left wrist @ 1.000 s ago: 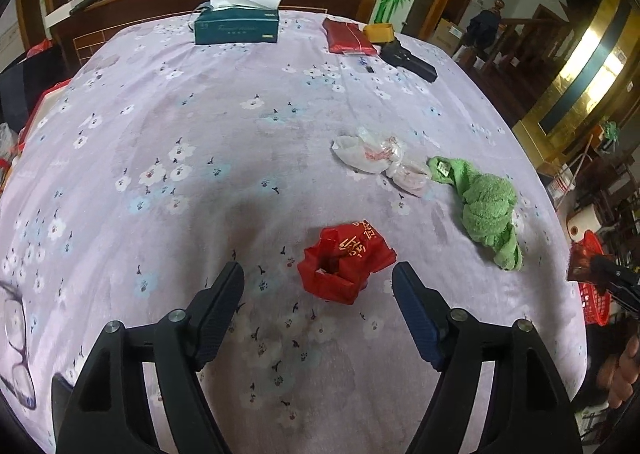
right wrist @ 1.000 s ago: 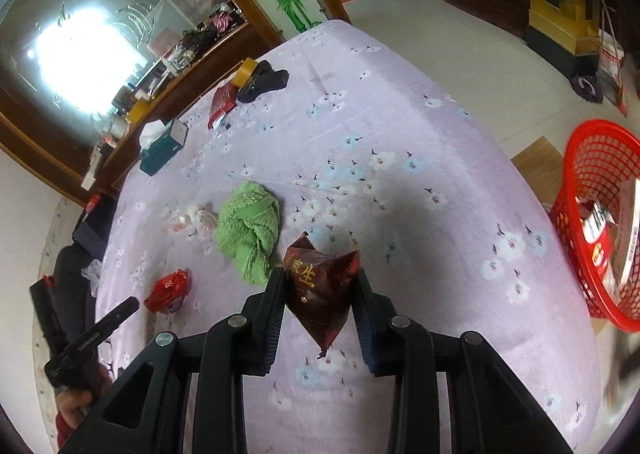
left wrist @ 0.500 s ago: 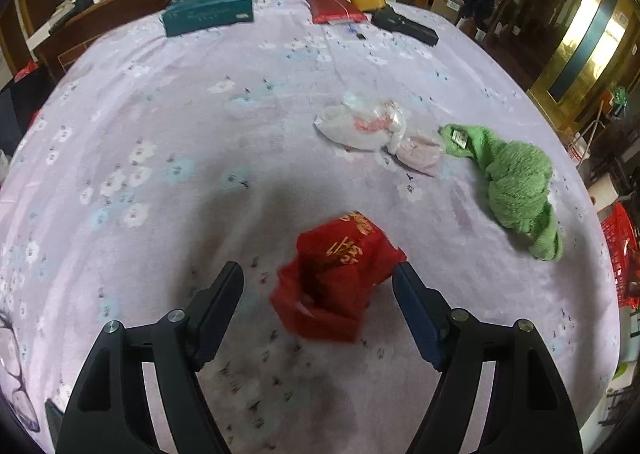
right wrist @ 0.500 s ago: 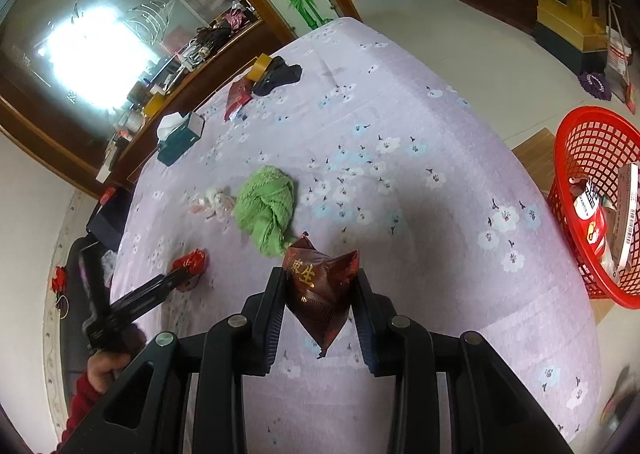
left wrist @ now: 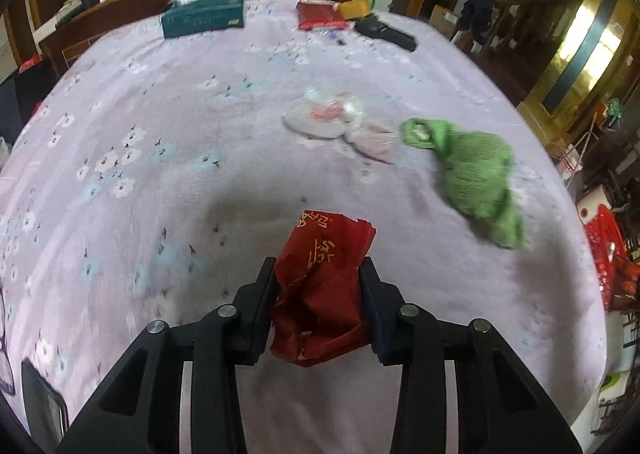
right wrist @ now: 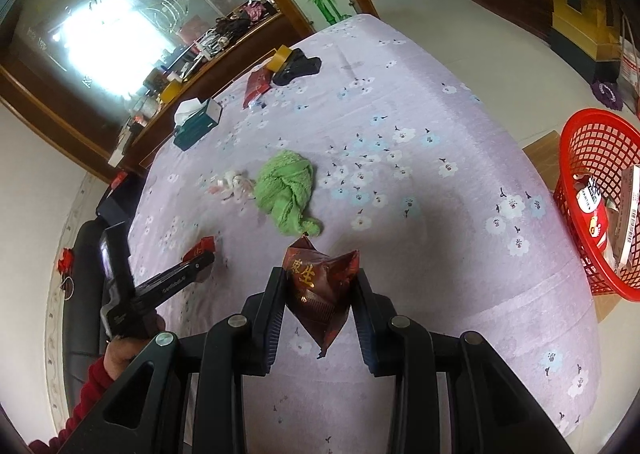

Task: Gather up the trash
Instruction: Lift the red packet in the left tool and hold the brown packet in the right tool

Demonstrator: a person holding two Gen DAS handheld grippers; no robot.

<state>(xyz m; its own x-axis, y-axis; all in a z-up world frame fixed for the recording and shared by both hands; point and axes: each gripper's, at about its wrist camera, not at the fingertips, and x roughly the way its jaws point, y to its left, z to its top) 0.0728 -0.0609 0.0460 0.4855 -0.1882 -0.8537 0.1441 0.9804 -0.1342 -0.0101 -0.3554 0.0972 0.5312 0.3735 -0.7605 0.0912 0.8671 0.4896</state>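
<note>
Left hand-held gripper [left wrist: 320, 294]: closed on a crumpled red wrapper [left wrist: 322, 286] with gold lettering; both fingers press its sides, just above the counter.
Right hand-held gripper [right wrist: 320, 294]: closed on a dark brown snack packet [right wrist: 320, 290], which hangs point-down between the fingers, clear of the cloth.
Counter [left wrist: 180, 174]: covered with a lilac cloth printed with small flowers.
Plastic wrappers [left wrist: 336, 124]: whitish, crumpled, lying mid-counter just beside the green towel [left wrist: 476, 178]; blurred, so whether the two touch cannot be told.
Tissue box [left wrist: 204, 14]: teal, at the far edge.
Red packet [left wrist: 320, 16]: flat, at the far edge, next to a yellow tape roll [left wrist: 354, 9] and a black object [left wrist: 384, 32].
Red basket [right wrist: 600, 198]: on the floor beside the counter, to the right in the right wrist view, holding packets and a box.
Left hand-held gripper, seen from the right wrist view [right wrist: 200, 260]: at the counter's left side, red wrapper at its tip.
</note>
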